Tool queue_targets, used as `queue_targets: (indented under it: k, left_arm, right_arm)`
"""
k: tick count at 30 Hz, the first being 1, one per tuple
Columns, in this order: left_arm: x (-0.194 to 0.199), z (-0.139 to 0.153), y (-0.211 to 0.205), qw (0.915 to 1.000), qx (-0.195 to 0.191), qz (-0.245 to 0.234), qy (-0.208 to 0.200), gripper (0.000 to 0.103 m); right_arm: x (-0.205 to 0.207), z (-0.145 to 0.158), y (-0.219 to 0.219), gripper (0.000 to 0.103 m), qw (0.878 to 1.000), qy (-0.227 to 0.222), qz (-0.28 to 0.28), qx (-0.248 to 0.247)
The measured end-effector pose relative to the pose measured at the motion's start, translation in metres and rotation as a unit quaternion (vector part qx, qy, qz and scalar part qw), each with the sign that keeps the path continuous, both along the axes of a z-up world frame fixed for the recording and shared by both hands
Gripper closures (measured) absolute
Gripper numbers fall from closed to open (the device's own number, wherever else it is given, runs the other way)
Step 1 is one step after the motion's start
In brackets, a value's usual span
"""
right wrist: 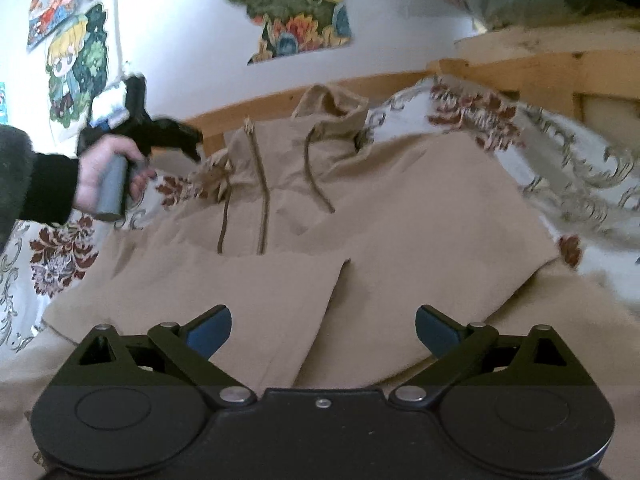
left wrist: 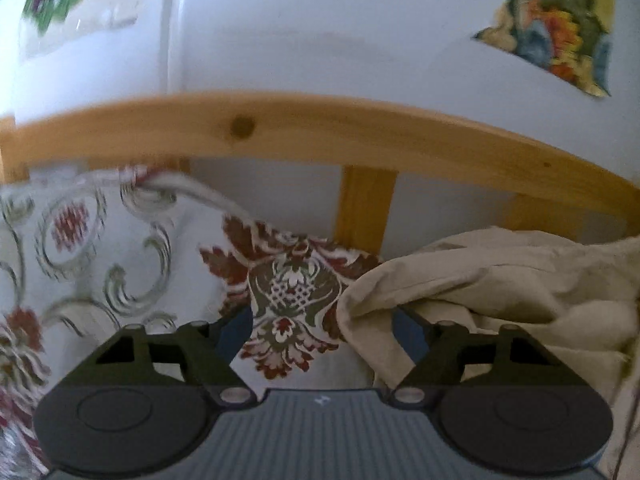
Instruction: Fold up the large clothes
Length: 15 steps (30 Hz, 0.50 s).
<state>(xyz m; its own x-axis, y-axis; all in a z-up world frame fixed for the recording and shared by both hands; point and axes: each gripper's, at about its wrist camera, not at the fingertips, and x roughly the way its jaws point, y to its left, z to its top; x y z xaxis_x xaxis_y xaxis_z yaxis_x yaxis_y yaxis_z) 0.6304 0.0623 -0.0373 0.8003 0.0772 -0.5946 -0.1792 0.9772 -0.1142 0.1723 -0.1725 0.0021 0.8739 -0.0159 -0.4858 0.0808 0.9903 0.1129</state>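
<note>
One tan cotton hooded jacket (right wrist: pixel 360 208), with a zip down the front and two brown drawstrings, lies front-up on a bed covered by a white bedspread (right wrist: pixel 580 168) printed with red and grey floral scrolls. Its hood points toward the pale wooden bed rail (left wrist: pixel 304 120) and the white wall behind. One flap of the jacket (right wrist: pixel 224 292), probably a sleeve, is already laid across the body.

Two hand-held grippers are in view, each black with blue pads. The right hand-held gripper (right wrist: pixel 323 330) hovers over the lower half of the jacket, jaws wide, nothing between them. The left hand-held gripper (left wrist: pixel 322 328) is near the jacket's left edge, by the bed rail; its jaws stand fairly wide. A fold of tan cloth drapes over its right finger, but the pads do not appear to pinch it. In the right wrist view a person's hand (right wrist: pixel 100 172), in a dark sleeve, holds it.

Risks: the draped cloth could snag on the left finger and drag the jacket askew. The loose drawstrings could get trapped inside a fold. The picture is blurred, so the contact is uncertain.

Several colourful cartoon pictures hang on the wall; at least four are visible.
</note>
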Motion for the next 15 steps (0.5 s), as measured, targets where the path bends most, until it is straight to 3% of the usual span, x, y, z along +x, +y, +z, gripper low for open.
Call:
queue_targets:
  k: [3, 6, 11, 12, 13, 15]
  left_arm:
    - [0.003, -0.013, 0.012, 0.9992, -0.038, -0.008, -0.012, 0.029]
    - [0.005, -0.024, 0.022, 0.9973, -0.070, -0.021, 0.005, 0.044]
    - [0.010, -0.035, 0.033, 0.9924, -0.114, -0.046, 0.010, 0.057]
    - [0.011, -0.035, 0.034, 0.9910, -0.123, -0.052, 0.009, 0.066]
    - [0.012, -0.035, 0.035, 0.9890, -0.136, -0.059, 0.010, 0.080]
    - [0.013, -0.034, 0.033, 0.9862, -0.147, -0.075, 0.016, 0.095]
  right_arm:
    - [-0.004, 0.019, -0.007, 0.012, 1.000, -0.012, -0.004, -0.012]
    - [0.010, 0.042, -0.020, 0.016, 0.999, -0.020, -0.021, -0.029]
    - [0.090, 0.076, -0.043, 0.026, 0.997, 0.002, 0.018, -0.072]
    - [0.111, 0.082, -0.044, 0.029, 0.996, 0.004, 0.027, -0.084]
    - [0.133, 0.087, -0.045, 0.031, 0.994, 0.005, 0.038, -0.098]
    - [0.180, 0.095, -0.045, 0.042, 0.990, 0.012, 0.043, -0.136]
